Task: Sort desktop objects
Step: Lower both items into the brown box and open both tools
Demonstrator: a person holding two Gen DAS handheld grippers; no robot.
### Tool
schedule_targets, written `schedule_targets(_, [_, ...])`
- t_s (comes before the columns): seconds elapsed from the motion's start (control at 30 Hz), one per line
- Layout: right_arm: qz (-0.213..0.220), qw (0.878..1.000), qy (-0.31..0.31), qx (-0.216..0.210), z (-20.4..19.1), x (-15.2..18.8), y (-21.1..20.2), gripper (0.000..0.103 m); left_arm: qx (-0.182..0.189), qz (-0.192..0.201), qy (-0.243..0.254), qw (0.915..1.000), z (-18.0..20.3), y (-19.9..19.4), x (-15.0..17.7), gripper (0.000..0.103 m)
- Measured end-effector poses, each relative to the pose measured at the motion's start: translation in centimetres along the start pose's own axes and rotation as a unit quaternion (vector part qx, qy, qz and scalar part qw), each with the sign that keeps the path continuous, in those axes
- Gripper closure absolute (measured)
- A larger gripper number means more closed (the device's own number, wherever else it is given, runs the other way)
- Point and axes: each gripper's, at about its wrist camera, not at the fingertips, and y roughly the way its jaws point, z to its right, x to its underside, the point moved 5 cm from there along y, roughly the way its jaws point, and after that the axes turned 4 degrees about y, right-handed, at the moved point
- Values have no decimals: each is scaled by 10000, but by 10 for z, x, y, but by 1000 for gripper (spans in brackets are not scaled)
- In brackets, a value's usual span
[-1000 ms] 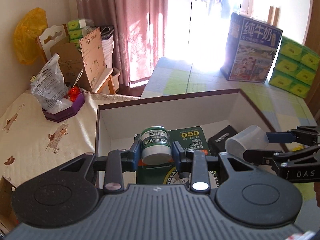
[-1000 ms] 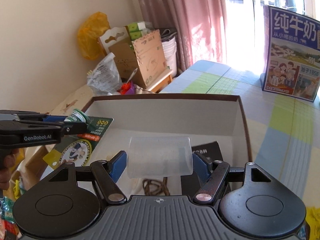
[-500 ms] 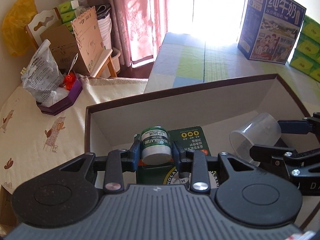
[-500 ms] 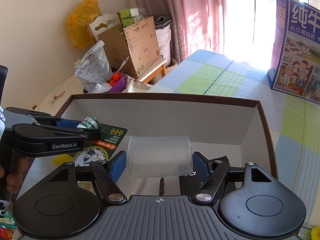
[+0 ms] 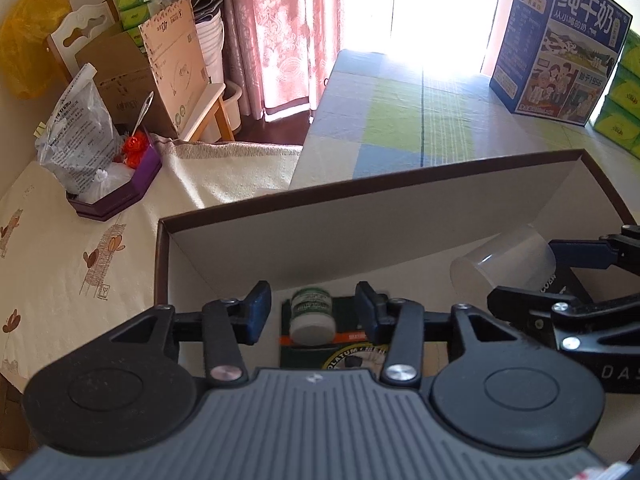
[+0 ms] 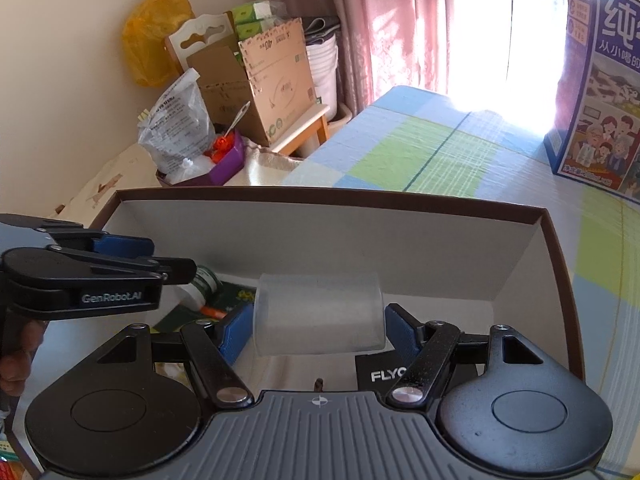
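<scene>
A brown-rimmed white box (image 5: 360,220) lies below both grippers. My left gripper (image 5: 313,305) hangs over its left part and its jaws are opening. The small green-and-white jar (image 5: 311,320) rests under them on a green packet (image 5: 348,354), and neither pad touches it. In the right wrist view my right gripper (image 6: 318,330) is shut on a clear plastic cup (image 6: 320,312), held sideways above the box floor. The left gripper (image 6: 160,264) and the jar (image 6: 202,284) also show there at left. The cup (image 5: 504,264) appears at right in the left wrist view.
A black carton (image 6: 380,374) lies in the box under the cup. A blue milk carton (image 5: 560,48) and green tissue packs (image 5: 620,120) stand on the checked tablecloth behind. A purple tray (image 5: 116,200) holding a plastic bag and cardboard boxes (image 5: 172,68) are at left.
The left jaws have spread and let go of the jar, which now lies on the green packet. Both grippers have sunk toward the box. The right gripper still holds the cup.
</scene>
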Motion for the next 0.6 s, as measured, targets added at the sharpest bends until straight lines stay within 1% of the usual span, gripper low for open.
schedule_targets(0.23, [-90,9999,47,16,1,-5,16,34,-1,18,-24,10000,-6,0,-6,57])
schedule_targets(0.33, [-5,9999,95,60,4,-8,20,34,22,11,-32,10000,-7,1,-6,57])
schedule_targets(0.4, [0,9999,106,72,6,-9,21,32,38,8,-45,10000,-8,3,-7,56])
schedule_targets(0.47, [52,9999,122,5,8,-10,17,23,43,0,-59,10000,-8,3,-6,56])
schedule_targets(0.6, [130,9999,-65,5,6,-8,1,15,85,11,-118,9999,-9,0,-4,53])
